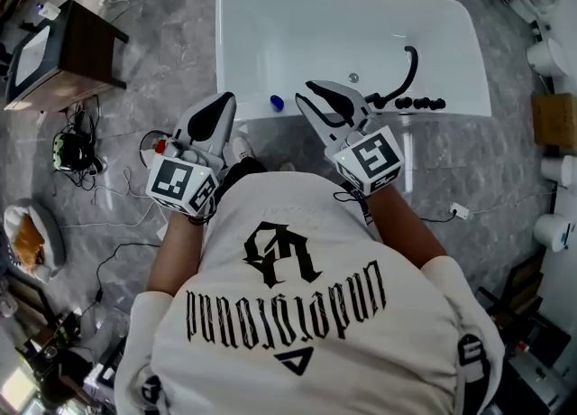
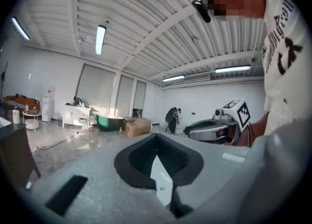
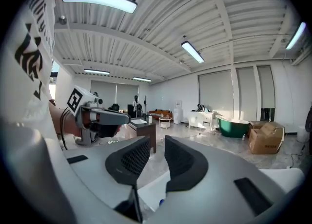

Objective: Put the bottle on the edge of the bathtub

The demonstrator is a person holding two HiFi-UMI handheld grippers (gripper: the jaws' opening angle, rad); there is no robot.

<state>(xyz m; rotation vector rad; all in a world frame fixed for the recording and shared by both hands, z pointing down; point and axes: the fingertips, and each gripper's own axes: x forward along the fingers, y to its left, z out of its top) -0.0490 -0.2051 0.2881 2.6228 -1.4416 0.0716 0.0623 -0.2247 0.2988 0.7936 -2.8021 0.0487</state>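
Note:
A white bathtub point(image 1: 261, 7) lies ahead of me in the head view. A small bottle with a blue cap point(image 1: 276, 103) stands on its near rim, between my two grippers and apart from both. The blue cap point(image 3: 161, 201) also shows low in the right gripper view, under the jaws. My left gripper point(image 1: 226, 98) is to the bottle's left, its dark pads point(image 2: 146, 152) meeting at the tips with nothing between them. My right gripper point(image 1: 305, 92) is to the bottle's right, its jaws standing a little apart and empty point(image 3: 157, 142). Both grippers point nearly level.
A black faucet point(image 1: 407, 75) with knobs sits on the tub's right rim. A dark wooden cabinet point(image 1: 72, 52) stands at the left, cables point(image 1: 81, 147) lie on the grey floor, and a cardboard box point(image 1: 552, 120) is at the right. A green tub point(image 2: 109, 121) stands far across the room.

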